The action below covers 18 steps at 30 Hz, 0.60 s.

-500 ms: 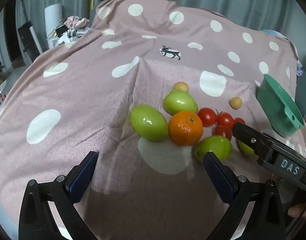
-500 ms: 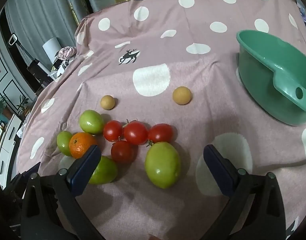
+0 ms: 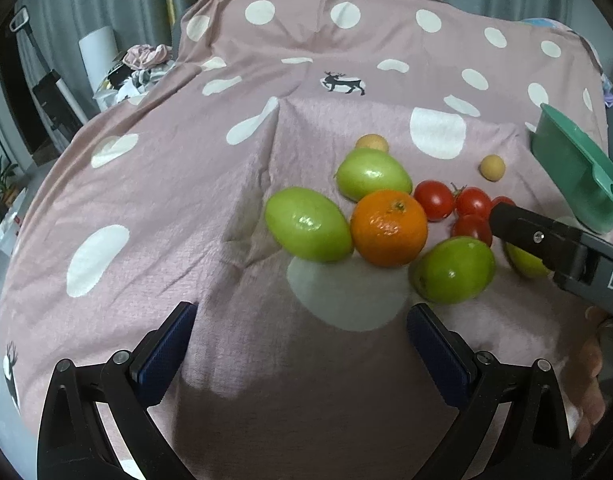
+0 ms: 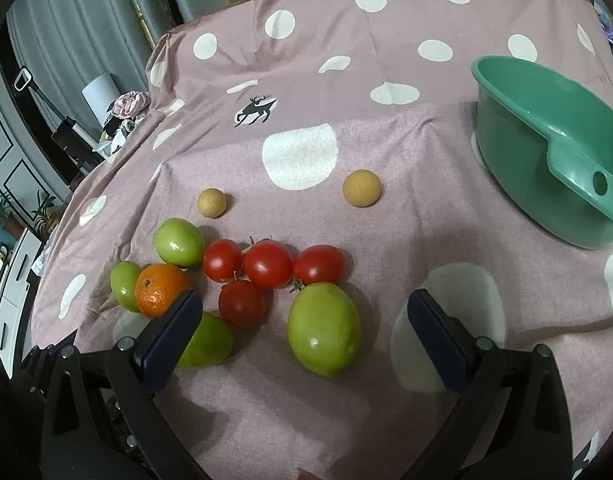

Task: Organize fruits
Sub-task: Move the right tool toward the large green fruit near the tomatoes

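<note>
Fruit lies in a cluster on a pink dotted cloth [image 3: 186, 184]: an orange [image 3: 388, 227], several green fruits such as the nearest one [image 4: 324, 328], several red tomatoes [image 4: 268, 264] and two small tan fruits [image 4: 361, 187]. A green bowl [image 4: 546, 136] stands at the right. My left gripper [image 3: 302, 344] is open and empty, just in front of the orange. My right gripper [image 4: 302, 336] is open and empty, its jaws either side of the nearest green fruit. The right gripper's finger [image 3: 546, 240] shows in the left wrist view.
The cloth drops off at its left edge toward a cluttered floor with a white roll [image 3: 98, 56] and clothes [image 3: 146, 56]. Grey curtains [image 4: 66, 20] hang behind. The bowl's handle [image 4: 586, 184] points toward me.
Both grippers have moved slightly forward toward the fruit. The fruit has not moved.
</note>
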Each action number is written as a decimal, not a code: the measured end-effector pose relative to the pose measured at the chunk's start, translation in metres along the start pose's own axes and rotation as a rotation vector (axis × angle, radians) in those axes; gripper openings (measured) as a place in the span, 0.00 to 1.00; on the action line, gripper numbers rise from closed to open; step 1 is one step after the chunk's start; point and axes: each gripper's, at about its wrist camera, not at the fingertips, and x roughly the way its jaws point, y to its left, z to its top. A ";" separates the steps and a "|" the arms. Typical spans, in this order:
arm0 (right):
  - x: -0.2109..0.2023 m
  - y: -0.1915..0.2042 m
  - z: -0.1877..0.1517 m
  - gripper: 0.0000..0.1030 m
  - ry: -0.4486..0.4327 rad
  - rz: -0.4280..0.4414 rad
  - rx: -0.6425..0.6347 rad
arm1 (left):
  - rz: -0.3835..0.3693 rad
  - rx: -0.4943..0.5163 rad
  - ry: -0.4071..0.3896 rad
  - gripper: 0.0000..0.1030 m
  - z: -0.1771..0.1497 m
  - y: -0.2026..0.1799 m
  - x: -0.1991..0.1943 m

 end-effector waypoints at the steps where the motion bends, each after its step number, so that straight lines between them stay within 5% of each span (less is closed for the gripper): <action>1: 0.000 0.000 0.001 1.00 0.003 0.005 0.002 | 0.000 -0.001 0.003 1.00 0.000 0.001 0.000; 12: 0.001 -0.003 0.003 1.00 -0.028 0.124 -0.027 | -0.125 -0.062 -0.024 1.00 0.005 0.017 -0.013; 18: -0.002 0.002 0.002 1.00 -0.011 0.096 -0.034 | -0.138 -0.023 -0.035 1.00 0.005 0.014 -0.021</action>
